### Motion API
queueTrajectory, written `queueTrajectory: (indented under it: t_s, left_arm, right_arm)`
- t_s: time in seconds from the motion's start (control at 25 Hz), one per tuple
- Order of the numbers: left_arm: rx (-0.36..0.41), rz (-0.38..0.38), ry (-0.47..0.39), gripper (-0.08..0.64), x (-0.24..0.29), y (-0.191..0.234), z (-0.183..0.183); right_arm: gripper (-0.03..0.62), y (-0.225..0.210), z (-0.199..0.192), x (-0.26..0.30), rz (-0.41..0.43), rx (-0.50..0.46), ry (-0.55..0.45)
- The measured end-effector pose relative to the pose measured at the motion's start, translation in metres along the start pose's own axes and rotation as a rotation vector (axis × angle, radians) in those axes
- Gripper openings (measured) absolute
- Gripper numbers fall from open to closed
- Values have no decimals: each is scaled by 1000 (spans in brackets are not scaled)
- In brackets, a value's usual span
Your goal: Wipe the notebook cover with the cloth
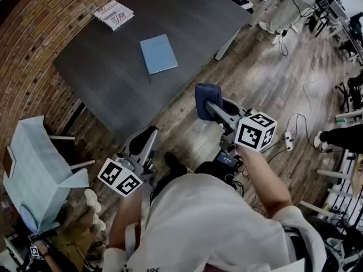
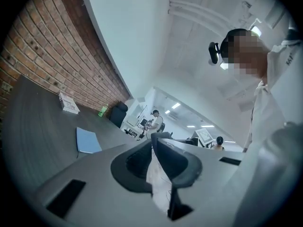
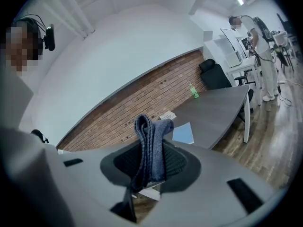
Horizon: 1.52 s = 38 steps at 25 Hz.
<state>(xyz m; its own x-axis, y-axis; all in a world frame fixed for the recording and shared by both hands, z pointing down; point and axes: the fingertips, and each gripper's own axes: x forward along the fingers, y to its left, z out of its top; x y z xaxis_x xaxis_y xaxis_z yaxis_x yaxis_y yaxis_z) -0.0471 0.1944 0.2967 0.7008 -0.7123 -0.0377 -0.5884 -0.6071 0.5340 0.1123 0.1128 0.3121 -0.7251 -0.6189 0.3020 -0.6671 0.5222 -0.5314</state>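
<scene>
The light blue notebook (image 1: 159,54) lies flat near the middle of the dark grey table (image 1: 102,67); it also shows in both gripper views (image 2: 87,141) (image 3: 183,133). My right gripper (image 1: 206,104) hangs over the wooden floor off the table's near edge, shut on a folded dark blue cloth (image 1: 207,94) that sticks up between its jaws (image 3: 150,148). My left gripper (image 1: 148,135) is lower and to the left, also short of the table, its jaws shut together with nothing between them (image 2: 154,140).
A folded newspaper (image 1: 113,13) lies at the table's far left, and a green bottle (image 3: 193,91) stands at its far end. A chair draped in pale blue (image 1: 34,169) is at my left. A power strip with cables (image 1: 288,140) crosses the floor on the right. A person (image 3: 258,37) stands by distant desks.
</scene>
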Motion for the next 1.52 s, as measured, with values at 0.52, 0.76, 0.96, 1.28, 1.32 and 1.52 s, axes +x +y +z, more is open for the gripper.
queueTrajectory:
  t_s: [0.52, 0.76, 0.96, 1.28, 1.32, 1.52]
  left_arm:
    - [-63, 47, 2, 106, 41, 66, 5]
    - [-90, 146, 1, 97, 84, 111, 1]
    - [-123, 227, 32, 93, 128, 156, -13]
    - [-152, 350, 90, 75, 175, 203, -40]
    - [-154, 360, 102, 75, 177, 208, -43]
    - [-127, 394, 198, 75, 186, 233, -60]
  right_arm:
    - [112, -46, 31, 75, -23, -17, 77]
    - [112, -87, 52, 128, 39, -22, 168]
    - [114, -127, 75, 170, 83, -42, 250]
    - [114, -181, 83, 226, 116, -114, 390]
    - [114, -183, 82, 234, 116, -125, 405]
    - [112, -184, 65, 275, 121, -269, 513]
